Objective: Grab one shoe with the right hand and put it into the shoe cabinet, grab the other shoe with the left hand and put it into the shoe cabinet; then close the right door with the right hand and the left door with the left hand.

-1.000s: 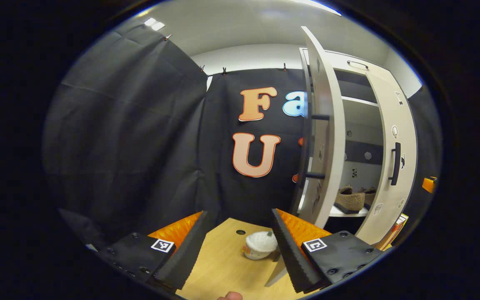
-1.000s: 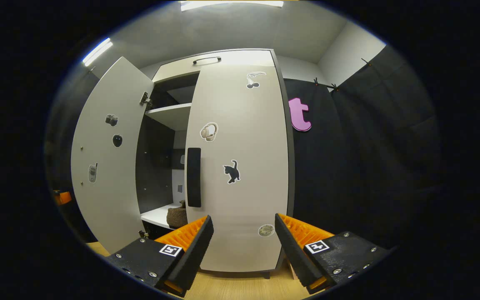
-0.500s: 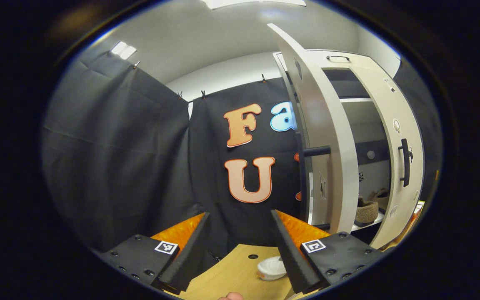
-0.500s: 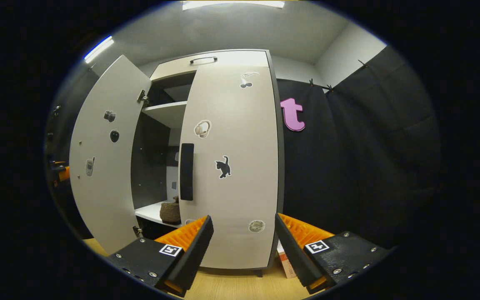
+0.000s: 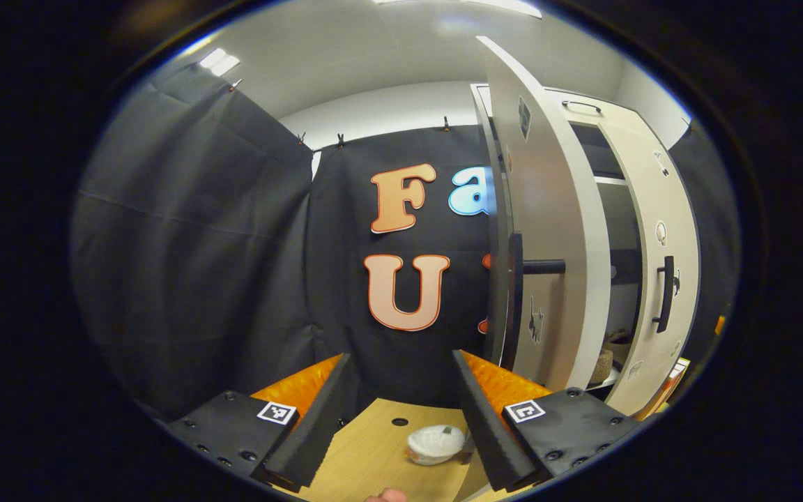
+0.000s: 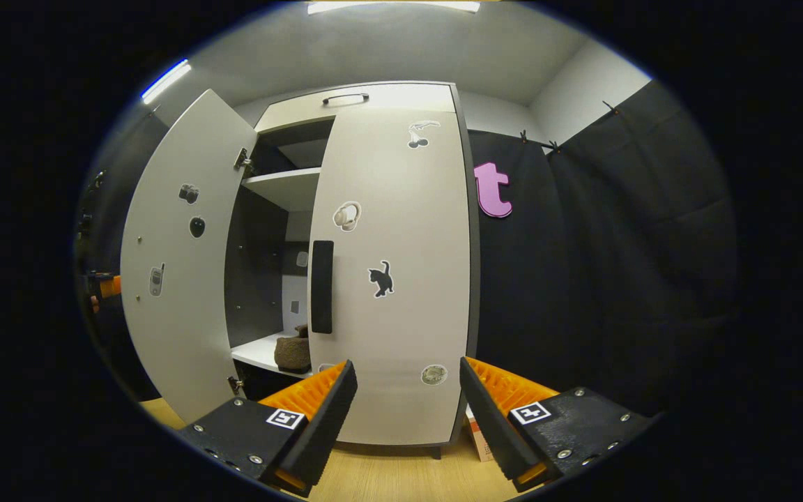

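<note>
pale grey laminate fronts the shoe cabinet (image 6: 366, 97); the right door (image 6: 394, 279) looks shut or nearly so, while the left door (image 5: 548, 230) stands ajar. one brown shoe (image 6: 293, 352) sits on the low shelf (image 6: 255, 353) inside, seen through the gap. the left gripper (image 5: 394, 408) hangs over the wooden bench (image 5: 373, 453), jaws apart and empty, just left of the open door's outer face and its dark handle (image 5: 515, 300). the right gripper (image 6: 407, 411) faces the right door, jaws apart and empty too.

the step in hand looks like closing the left door: best to press a jaw flat on the outer face near the handle edge and swing steadily rightward, keeping clear of the white bowl (image 5: 435, 444).

against the earlier frames, the left door hides more of the interior and the shoes, and the left gripper is nearer its edge.
</note>
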Available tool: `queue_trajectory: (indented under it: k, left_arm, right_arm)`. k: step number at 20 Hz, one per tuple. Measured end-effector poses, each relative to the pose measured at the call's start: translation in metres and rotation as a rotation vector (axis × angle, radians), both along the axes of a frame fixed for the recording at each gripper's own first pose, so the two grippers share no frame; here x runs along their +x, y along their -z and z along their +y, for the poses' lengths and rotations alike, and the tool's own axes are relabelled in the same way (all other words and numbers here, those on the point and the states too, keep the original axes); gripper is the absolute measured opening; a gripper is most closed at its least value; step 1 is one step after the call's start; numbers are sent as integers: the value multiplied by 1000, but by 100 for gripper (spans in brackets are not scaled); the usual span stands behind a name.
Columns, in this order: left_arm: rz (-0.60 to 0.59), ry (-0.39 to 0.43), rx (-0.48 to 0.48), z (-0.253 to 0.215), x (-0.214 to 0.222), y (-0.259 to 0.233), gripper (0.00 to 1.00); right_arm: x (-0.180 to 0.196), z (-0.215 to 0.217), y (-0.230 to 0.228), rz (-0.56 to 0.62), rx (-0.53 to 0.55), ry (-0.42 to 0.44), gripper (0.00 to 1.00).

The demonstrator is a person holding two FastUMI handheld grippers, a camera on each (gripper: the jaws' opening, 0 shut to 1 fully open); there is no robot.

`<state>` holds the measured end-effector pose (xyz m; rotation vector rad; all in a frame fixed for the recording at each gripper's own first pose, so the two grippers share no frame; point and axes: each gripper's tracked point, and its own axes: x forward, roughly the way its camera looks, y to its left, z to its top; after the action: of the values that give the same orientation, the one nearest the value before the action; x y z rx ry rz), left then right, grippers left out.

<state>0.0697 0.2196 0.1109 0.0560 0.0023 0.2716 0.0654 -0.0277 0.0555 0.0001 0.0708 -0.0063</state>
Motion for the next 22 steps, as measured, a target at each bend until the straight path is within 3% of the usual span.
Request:
queue_trajectory:
  k: [3,6,13,22]
  left_arm:
    - [0,2,57,-4,0,-5,98]
    - [6,50,32,-20,1,-5,95]
    - [8,180,-10,-101,8,2,91]
    - [-6,330,-55,-200,40,1,96]
  right_arm:
    - [-3,0,-6,-9,14,2,92]
    - [-3,0,-14,-28,10,1,92]
    - [0,-3,-13,-29,8,-23,92]
    - [-6,-42,-11,-34,3,8,92]
